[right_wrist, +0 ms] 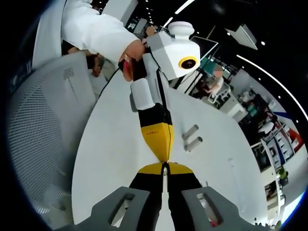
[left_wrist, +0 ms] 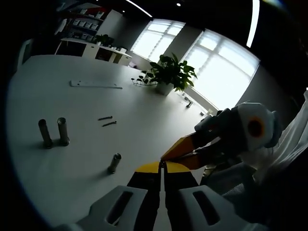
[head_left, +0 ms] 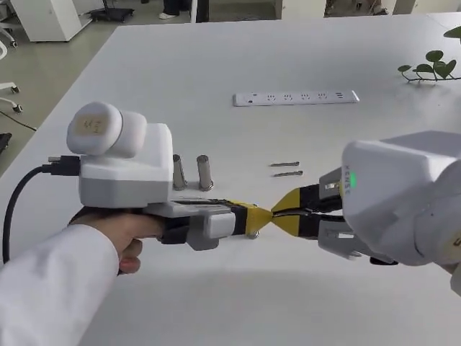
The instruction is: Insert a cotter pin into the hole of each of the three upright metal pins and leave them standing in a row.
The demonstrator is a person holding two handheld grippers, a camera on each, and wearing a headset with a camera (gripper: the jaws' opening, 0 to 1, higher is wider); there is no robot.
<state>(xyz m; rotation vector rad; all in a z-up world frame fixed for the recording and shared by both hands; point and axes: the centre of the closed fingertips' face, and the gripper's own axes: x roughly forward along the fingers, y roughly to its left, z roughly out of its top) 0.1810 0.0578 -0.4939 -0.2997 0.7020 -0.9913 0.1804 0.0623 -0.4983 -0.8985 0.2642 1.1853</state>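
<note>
Left gripper [head_left: 261, 215] and right gripper [head_left: 282, 216], both clenched, meet tip to tip above the bench [head_left: 216, 65]. Two upright metal pins [head_left: 205, 173] stand just beyond, with cotter pins [head_left: 286, 164] to their right.

The head view is evenly bright, soft shadows lying low on the white table [head_left: 288, 43]. In the left gripper view, windows [left_wrist: 211, 62] glare at upper right; fisheye edges bend, perhaps slightly blurred.

left gripper [head_left: 263, 215], right gripper [head_left: 281, 214]: tip-to-tip
</note>
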